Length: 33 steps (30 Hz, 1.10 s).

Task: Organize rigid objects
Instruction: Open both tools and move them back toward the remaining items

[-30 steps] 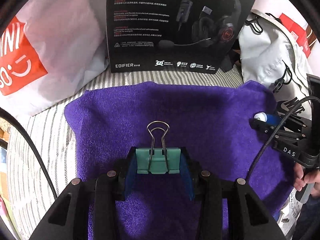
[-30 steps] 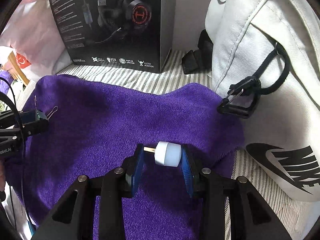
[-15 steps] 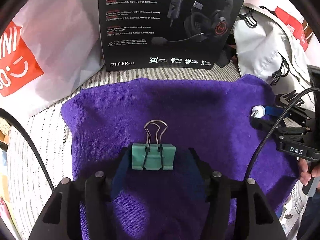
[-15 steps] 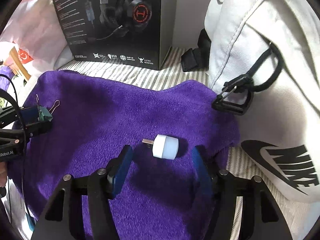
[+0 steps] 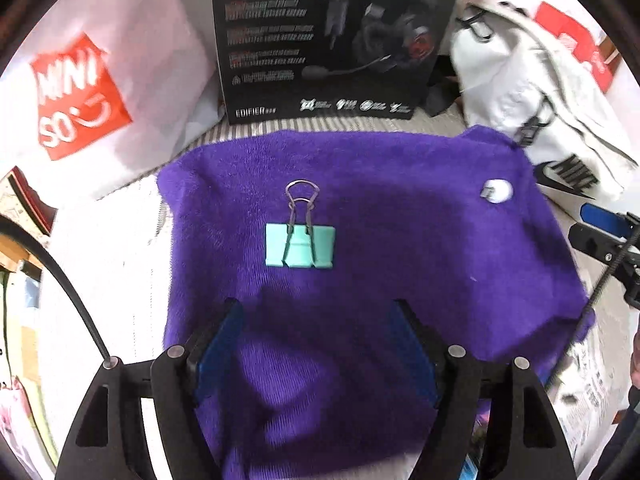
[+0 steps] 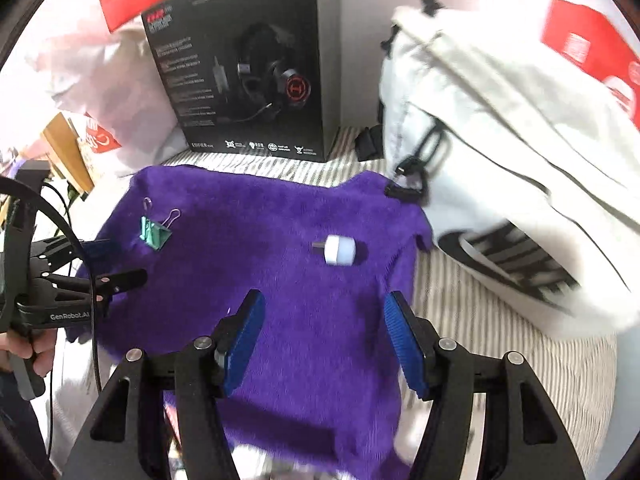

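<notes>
A teal binder clip (image 5: 300, 246) with wire handles lies flat on the purple towel (image 5: 360, 280), ahead of my left gripper (image 5: 316, 320), which is open, empty and drawn back. A small white USB plug light (image 6: 340, 250) lies on the towel (image 6: 280, 300) ahead of my right gripper (image 6: 324, 316), which is open and empty. The clip also shows in the right wrist view (image 6: 154, 232), with the left gripper (image 6: 112, 264) beside it. The light shows in the left wrist view (image 5: 496, 191), and the right gripper (image 5: 600, 224) is at the right edge.
A black headset box (image 5: 332, 36) stands behind the towel. A white Nike bag (image 6: 520, 152) lies to the right. A white Miniso bag (image 5: 100, 88) is at the left. The towel lies on striped bedding (image 6: 480, 332).
Both grippers opened and let go: the left released the binder clip, the right the USB light. Both then pulled back and up, leaving the objects on the towel.
</notes>
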Each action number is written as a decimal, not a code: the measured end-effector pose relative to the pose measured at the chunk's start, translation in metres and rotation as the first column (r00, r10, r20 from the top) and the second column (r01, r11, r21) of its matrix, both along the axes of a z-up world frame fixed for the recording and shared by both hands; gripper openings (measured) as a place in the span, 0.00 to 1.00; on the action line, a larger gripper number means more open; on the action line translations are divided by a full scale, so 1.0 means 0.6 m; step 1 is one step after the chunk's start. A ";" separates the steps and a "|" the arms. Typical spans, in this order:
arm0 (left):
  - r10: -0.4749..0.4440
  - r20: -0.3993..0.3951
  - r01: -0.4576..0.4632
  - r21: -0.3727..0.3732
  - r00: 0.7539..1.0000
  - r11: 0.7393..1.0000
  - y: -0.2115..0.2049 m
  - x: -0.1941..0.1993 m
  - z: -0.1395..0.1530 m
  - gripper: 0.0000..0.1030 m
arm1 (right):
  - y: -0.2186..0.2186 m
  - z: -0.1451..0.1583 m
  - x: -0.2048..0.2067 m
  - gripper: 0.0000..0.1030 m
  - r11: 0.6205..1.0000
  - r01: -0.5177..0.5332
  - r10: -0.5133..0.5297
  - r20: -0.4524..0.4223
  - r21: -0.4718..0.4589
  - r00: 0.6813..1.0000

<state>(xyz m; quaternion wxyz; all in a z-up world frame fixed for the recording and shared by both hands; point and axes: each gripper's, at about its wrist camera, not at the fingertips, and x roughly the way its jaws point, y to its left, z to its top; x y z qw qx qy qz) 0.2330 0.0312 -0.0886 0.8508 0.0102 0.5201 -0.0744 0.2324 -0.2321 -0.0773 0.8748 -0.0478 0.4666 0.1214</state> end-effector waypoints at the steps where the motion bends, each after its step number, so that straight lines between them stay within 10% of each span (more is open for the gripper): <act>1: -0.003 0.013 0.003 0.001 1.000 1.000 0.001 -0.015 0.010 0.72 | -0.002 0.003 -0.010 0.63 1.000 0.007 -0.007 0.004 0.001 1.000; 10: -0.024 0.035 0.027 -0.092 0.999 0.995 -0.009 -0.136 0.046 0.72 | -0.037 0.014 -0.131 0.67 0.996 0.086 -0.087 0.025 0.034 0.996; 20: -0.017 -0.042 0.010 -0.144 0.999 0.989 -0.055 -0.174 -0.018 0.72 | -0.072 -0.006 -0.241 0.70 0.983 0.164 -0.164 -0.010 0.087 0.986; 33: -0.034 -0.046 0.032 -0.060 0.998 0.998 -0.049 -0.188 -0.042 0.75 | -0.074 0.001 -0.275 0.71 0.985 0.157 -0.158 0.015 0.073 0.987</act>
